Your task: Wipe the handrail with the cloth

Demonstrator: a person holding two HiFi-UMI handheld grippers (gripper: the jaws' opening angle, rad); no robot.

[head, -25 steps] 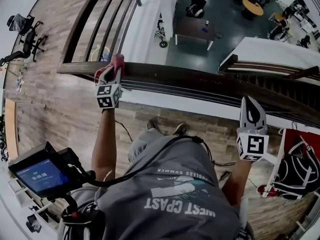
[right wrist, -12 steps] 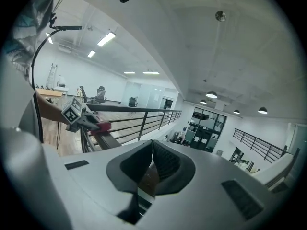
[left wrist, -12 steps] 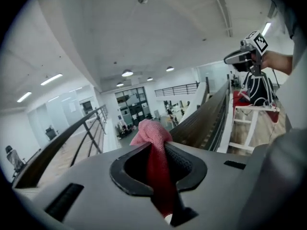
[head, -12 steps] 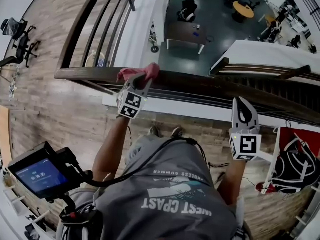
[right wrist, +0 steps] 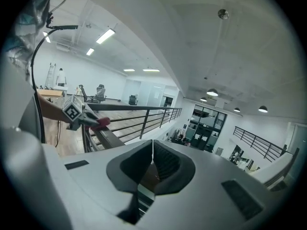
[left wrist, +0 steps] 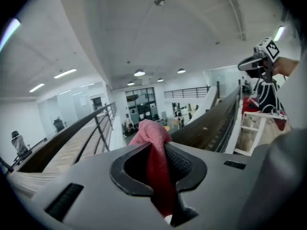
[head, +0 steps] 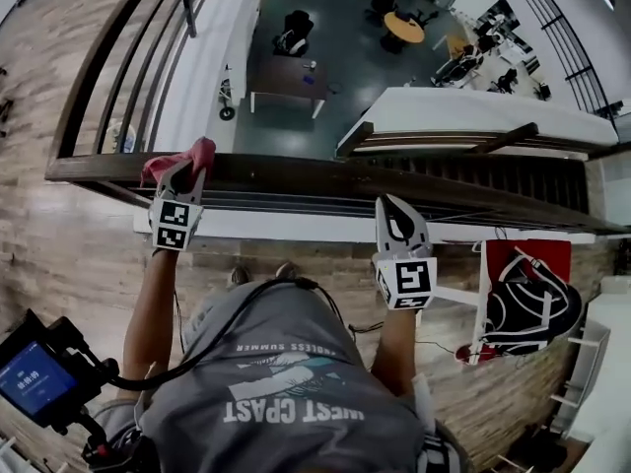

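The person's grey shirt (head: 296,382) carries print that reads upside down in the head view: "WEST COAST" in large letters, with a smaller line ending in "SUMMER" beyond it. The blue screen (head: 30,380) at the lower left shows small characters, too fine to read. Each gripper bears a cube with black-and-white square markers.

The left gripper (head: 187,173) pinches the red cloth (head: 182,158) between its fingers. In the left gripper view the fabric runs down between the two pads and bunches out past the tips. The cloth lies on top of the dark wooden handrail (head: 325,175), near its left corner. The right gripper (head: 396,205) has its fingers pressed together with nothing between them; it sits on the person's side of the handrail, well apart from the cloth.

Half a second ago the cloth lay farther along the rail from the corner; it has slid back leftward. The right gripper has kept its place below the rail. The head has swung, so more of the lower floor shows, and the screen is now cut off by the left edge.

Both hands are hidden behind the grippers. Whether the right gripper touches the rail bars cannot be told. A red-and-black bag (head: 523,299) at the right is partly hidden by a white frame.
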